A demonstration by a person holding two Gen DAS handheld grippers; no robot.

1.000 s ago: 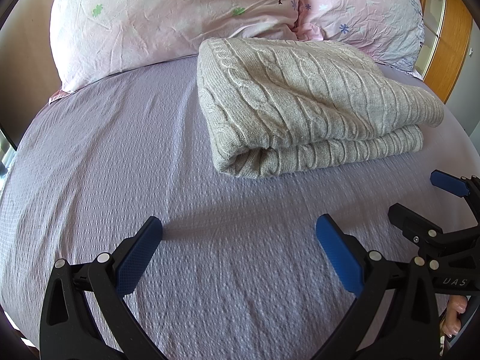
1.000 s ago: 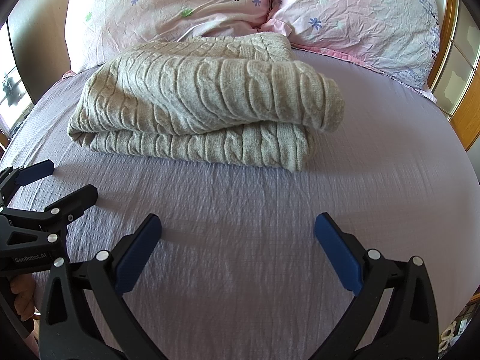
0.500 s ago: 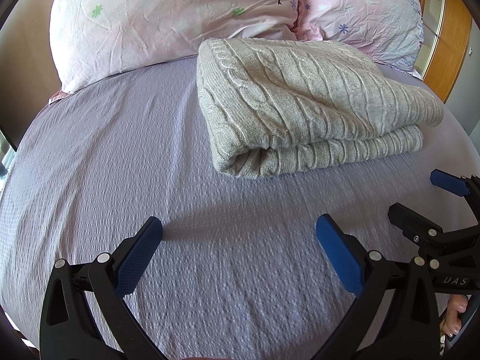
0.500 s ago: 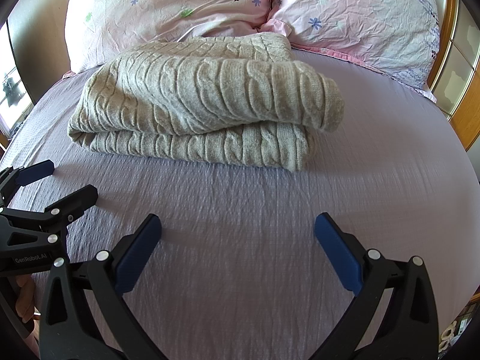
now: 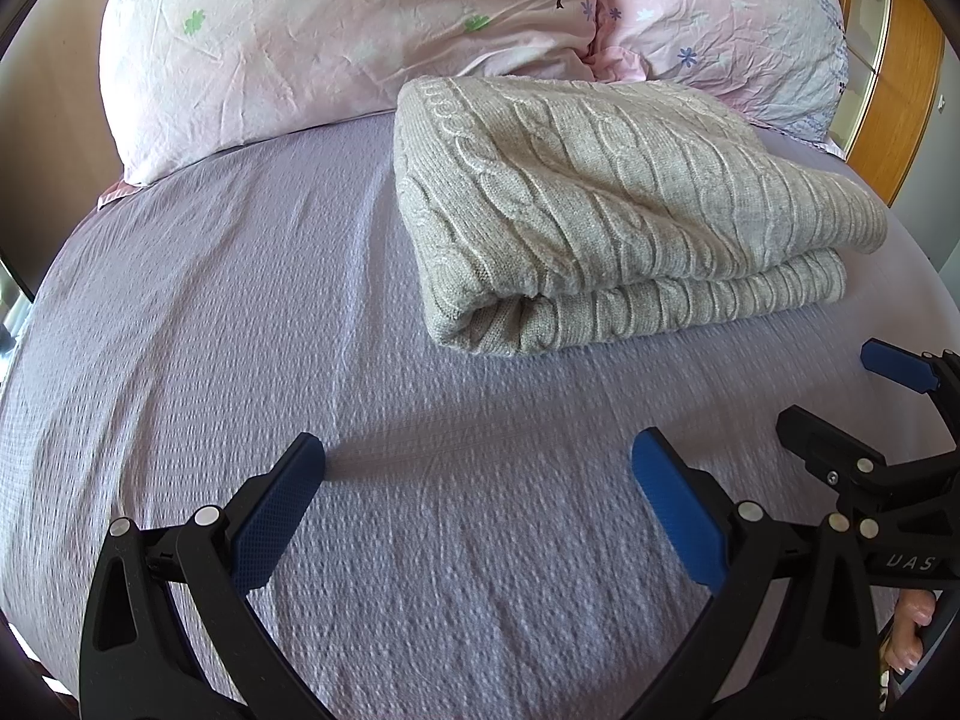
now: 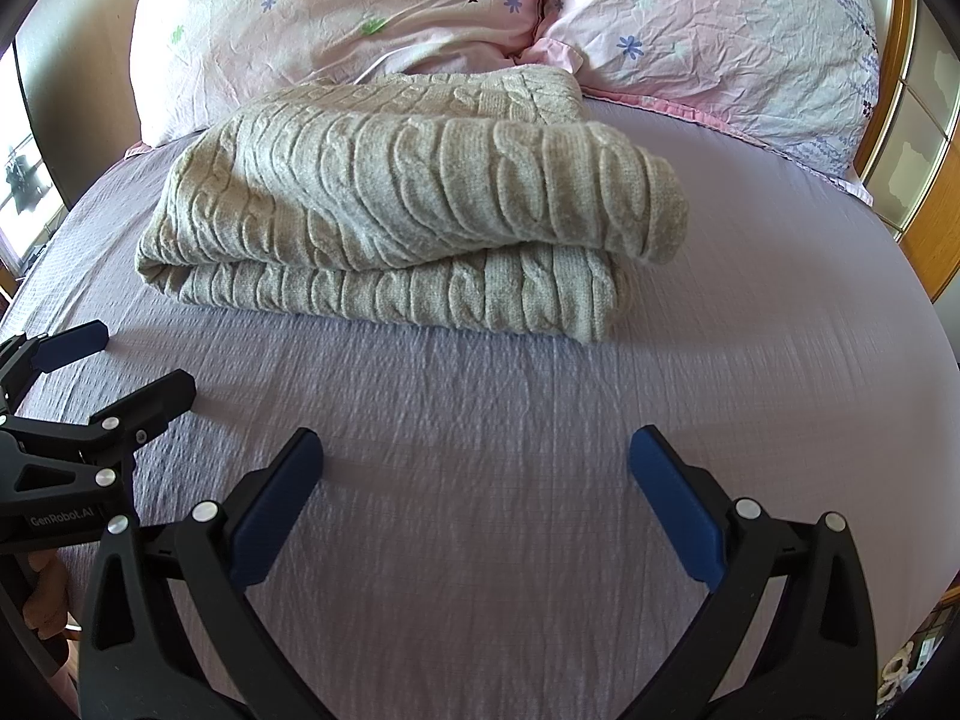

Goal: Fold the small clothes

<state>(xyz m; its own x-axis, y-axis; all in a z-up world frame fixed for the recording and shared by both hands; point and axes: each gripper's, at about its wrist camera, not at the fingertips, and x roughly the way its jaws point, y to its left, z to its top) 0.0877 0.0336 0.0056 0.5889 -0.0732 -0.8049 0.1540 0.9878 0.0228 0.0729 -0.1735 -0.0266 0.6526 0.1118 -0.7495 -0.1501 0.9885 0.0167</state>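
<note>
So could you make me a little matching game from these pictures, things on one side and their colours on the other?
Things:
1. cable-knit folded sweater
2. textured bed sheet
3. flower-printed pillows
4. rubber pads on the left gripper

Colours:
A. pale pink
B. dark blue
C. beige-grey
D. lilac

Pairs: 1-C, 2-D, 3-A, 4-B

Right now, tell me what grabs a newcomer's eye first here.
The folded grey cable-knit sweater lies on the lilac bedsheet, just in front of two pink floral pillows at the head of the bed. Nearer the camera, the left gripper and right gripper hover open over bare sheet, holding nothing.
</note>
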